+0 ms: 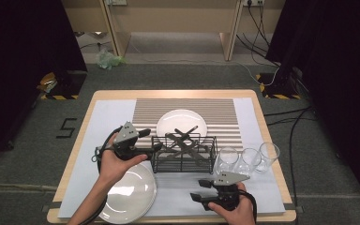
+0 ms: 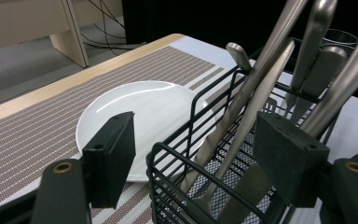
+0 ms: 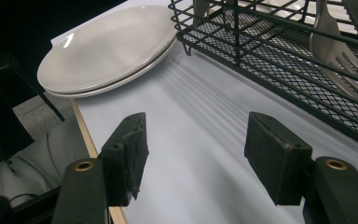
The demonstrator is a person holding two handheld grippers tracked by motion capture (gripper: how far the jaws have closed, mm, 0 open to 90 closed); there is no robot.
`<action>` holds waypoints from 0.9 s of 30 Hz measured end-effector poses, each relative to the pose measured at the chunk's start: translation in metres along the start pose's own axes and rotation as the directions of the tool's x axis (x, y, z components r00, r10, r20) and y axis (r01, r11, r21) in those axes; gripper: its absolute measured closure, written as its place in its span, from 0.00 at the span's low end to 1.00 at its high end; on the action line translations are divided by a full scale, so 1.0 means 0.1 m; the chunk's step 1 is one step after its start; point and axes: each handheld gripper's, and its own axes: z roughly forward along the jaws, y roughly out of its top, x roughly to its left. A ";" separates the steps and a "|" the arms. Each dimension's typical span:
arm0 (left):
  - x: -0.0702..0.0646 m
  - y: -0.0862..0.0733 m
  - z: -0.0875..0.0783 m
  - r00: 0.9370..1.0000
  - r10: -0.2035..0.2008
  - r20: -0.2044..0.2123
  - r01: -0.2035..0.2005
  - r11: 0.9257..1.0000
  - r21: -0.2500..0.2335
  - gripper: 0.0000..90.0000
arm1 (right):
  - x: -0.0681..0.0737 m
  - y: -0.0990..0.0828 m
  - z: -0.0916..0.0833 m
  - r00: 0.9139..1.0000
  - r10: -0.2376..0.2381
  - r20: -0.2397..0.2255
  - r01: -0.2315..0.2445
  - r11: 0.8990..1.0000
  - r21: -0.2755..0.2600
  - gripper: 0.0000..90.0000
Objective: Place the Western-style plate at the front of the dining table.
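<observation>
Left gripper (image 1: 155,146) reached the near-left corner of the black wire basket (image 1: 183,154) at the middle of the table (image 1: 75,154), seen from above; the right gripper (image 1: 196,190) hovered over bare mat near the front edge, three glasses (image 1: 246,158) just beyond it.

Along the left gripper's view, its jaws stood apart, astride the basket's rim (image 2: 177,154), with steel cutlery (image 2: 256,93) leaning between them and a white plate (image 2: 135,112) behind.

Along the right gripper's view, the jaws gaped over nothing, stacked plates (image 3: 107,46) beside the basket (image 3: 279,51).

Closing there risked pinching wire along with a handle, which could drag the basket or topple the crossed cutlery.
</observation>
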 end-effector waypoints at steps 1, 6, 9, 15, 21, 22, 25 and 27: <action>-0.01 0.00 0.00 1.000 0.002 0.003 -0.001 1.000 -0.003 0.33 | 0.00 0.00 0.00 1.000 0.000 0.000 0.000 1.000 0.000 0.44; -0.04 0.01 -0.01 1.000 0.010 0.009 -0.010 1.000 -0.009 0.32 | 0.00 0.00 0.00 1.000 0.000 0.000 0.000 1.000 0.001 0.44; -0.06 0.01 -0.02 1.000 0.013 0.015 -0.012 1.000 -0.010 0.32 | 0.00 0.00 0.00 1.000 -0.001 0.001 0.001 1.000 0.000 0.44; -0.10 0.01 -0.01 0.999 0.021 0.030 -0.020 1.000 -0.009 0.32 | 0.00 0.00 0.00 1.000 0.000 0.000 0.000 1.000 -0.002 0.44; -0.13 0.01 -0.01 0.998 0.030 0.049 -0.030 1.000 -0.010 0.33 | 0.00 0.00 0.00 1.000 0.001 0.000 -0.001 1.000 0.000 0.44; -0.13 0.01 0.00 0.998 0.035 0.049 -0.034 0.999 -0.010 0.33 | 0.00 0.00 0.00 1.000 0.001 0.000 -0.001 1.000 0.000 0.44; -0.16 0.01 0.00 0.997 0.041 0.059 -0.040 0.999 -0.009 0.33 | 0.00 0.00 0.00 1.000 -0.002 0.002 0.002 1.000 0.002 0.44; -0.17 0.01 0.01 0.997 0.043 0.066 -0.043 0.999 -0.010 0.33 | 0.00 0.00 0.00 1.000 -0.002 0.001 0.002 1.000 0.000 0.44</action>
